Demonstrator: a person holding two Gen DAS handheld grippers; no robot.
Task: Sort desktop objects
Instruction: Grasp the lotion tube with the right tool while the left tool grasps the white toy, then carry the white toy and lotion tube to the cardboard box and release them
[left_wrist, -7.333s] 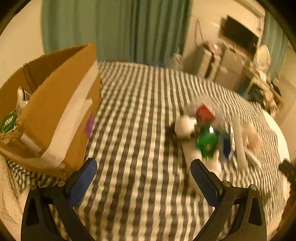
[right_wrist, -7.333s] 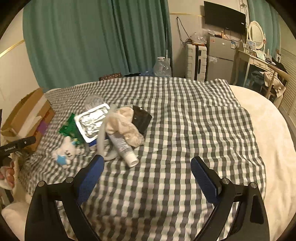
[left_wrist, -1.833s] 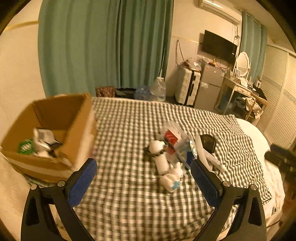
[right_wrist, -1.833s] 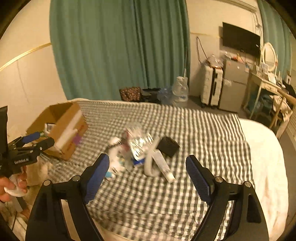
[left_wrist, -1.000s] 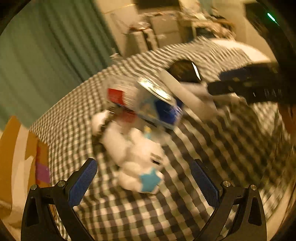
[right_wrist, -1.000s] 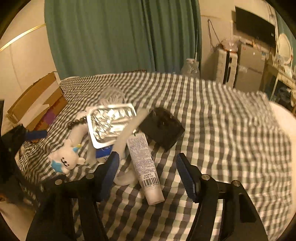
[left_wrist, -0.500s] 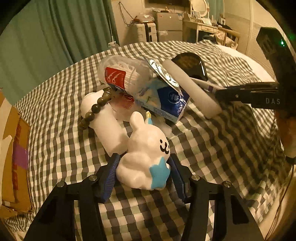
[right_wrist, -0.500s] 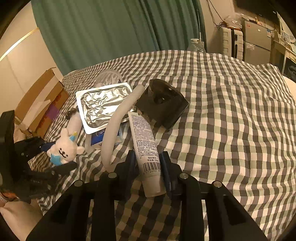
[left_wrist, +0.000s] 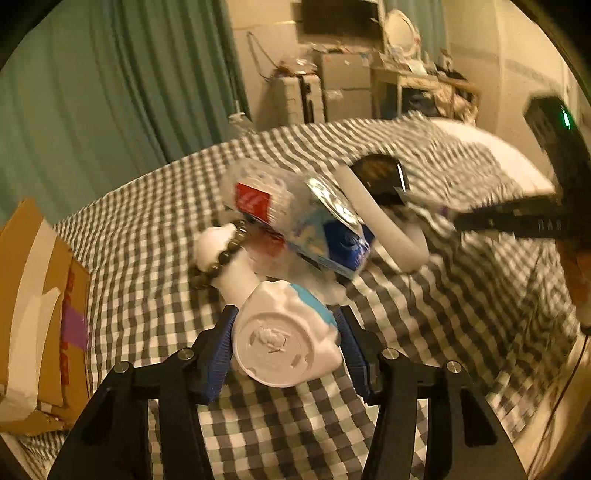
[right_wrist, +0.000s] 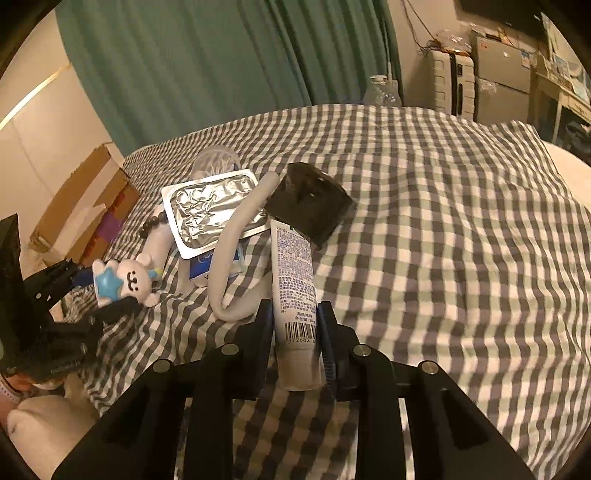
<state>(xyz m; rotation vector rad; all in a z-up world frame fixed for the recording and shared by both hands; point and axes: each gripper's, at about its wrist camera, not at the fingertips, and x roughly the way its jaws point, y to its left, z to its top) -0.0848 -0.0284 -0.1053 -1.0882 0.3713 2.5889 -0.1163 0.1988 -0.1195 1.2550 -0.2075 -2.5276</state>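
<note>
- The left gripper (left_wrist: 286, 345), wide open a second ago, is now clamping the white plastic bunny toy with the blue star (left_wrist: 286, 332) and tipping it so its round base faces the camera, lifted off the grey-and-white checked cloth (left_wrist: 147, 280).
- The right gripper (right_wrist: 295, 341) is closing its jaws, now squeezing the white printed cream tube (right_wrist: 295, 291) it earlier only straddled.

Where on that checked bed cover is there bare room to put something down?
The checked cover lies bare right of the black case and cream tube. A narrower bare strip runs between the cardboard box and the bead bracelet. Around the foil tray, things overlap.
</note>
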